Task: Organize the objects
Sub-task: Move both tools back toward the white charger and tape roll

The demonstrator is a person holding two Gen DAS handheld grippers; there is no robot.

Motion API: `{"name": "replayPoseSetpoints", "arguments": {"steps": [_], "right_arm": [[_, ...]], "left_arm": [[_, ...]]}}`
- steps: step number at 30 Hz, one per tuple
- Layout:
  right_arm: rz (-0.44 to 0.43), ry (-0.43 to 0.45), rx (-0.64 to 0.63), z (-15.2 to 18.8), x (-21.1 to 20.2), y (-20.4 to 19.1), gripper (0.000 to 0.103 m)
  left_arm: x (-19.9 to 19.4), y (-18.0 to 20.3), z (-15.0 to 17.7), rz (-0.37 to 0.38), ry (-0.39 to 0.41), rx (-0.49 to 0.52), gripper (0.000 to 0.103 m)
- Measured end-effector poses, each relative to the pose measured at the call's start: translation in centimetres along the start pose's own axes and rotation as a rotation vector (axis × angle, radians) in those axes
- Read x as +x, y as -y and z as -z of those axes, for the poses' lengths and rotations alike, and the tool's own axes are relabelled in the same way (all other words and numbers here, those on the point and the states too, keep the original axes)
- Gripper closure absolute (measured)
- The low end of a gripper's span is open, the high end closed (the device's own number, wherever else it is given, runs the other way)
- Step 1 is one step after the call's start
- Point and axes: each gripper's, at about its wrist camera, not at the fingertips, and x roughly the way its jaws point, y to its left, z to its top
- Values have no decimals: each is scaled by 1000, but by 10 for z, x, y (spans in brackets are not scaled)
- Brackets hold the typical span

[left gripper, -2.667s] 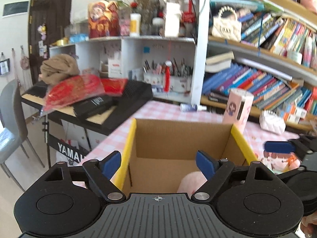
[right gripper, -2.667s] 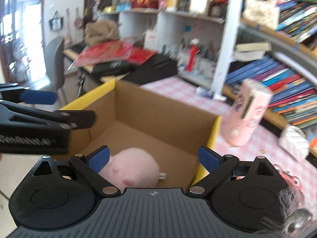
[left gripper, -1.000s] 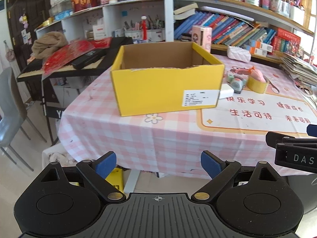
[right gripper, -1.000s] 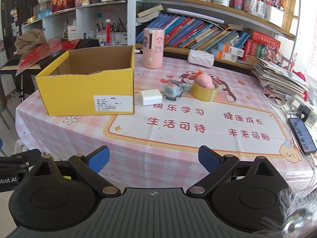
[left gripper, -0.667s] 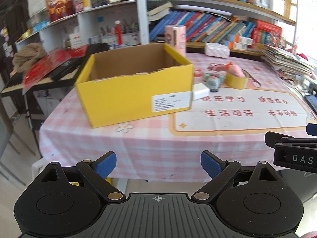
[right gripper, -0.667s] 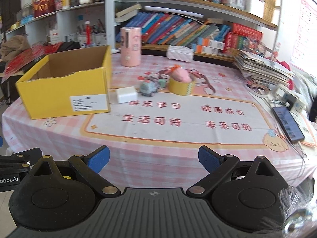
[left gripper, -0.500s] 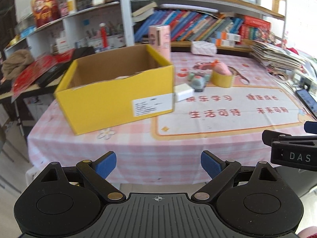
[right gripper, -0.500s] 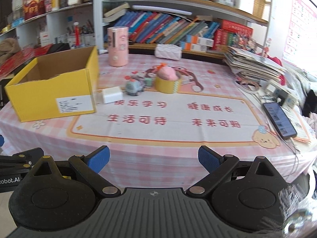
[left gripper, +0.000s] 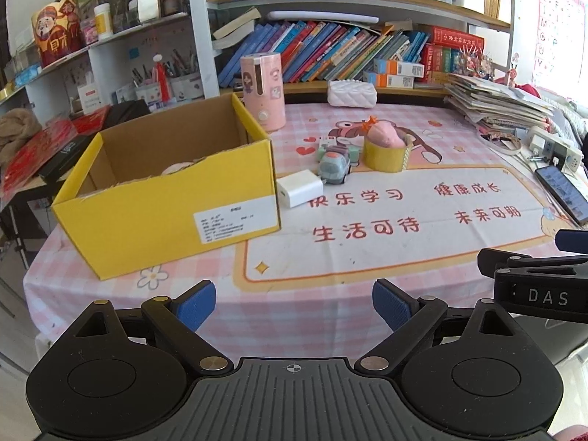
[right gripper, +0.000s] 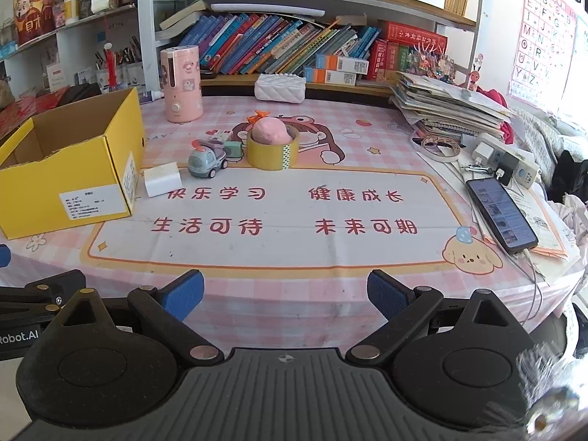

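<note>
Both grippers held back at the near edge of the table, well apart from every object. Left gripper released, jaws wide, nothing between them. Right gripper also wide, jaws closing slightly at this moment, nothing between the pads.

Ahead of the right jaws and somewhat to the left: white charger block, toy truck, tape roll with a pink soft thing resting on it. Seen from the left jaws, the same group ahead and to the right; yellow box ahead and to the left, something pale and pink just visible inside.

Probably the next pick: one of the loose objects, then into the box. Charger block just beside the box wall, long axis slanted across the jaw line, so some wrist roll perhaps needed. Right hand seemingly more directly in line with the group; left hand nearer to the box.
</note>
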Motion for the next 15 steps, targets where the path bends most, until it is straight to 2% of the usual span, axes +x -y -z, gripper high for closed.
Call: {"name": "replayPoseSetpoints", "arguments": {"steps": [8,15], "right_arm": [[-20,-6,-22,-21,23,13,10],[-71,-10,-51,-43,49,25,12]], "left_arm": [[17,12,-18,-23,0,-17,9],[37,26,-34,-33,-1,-33,11]]}}
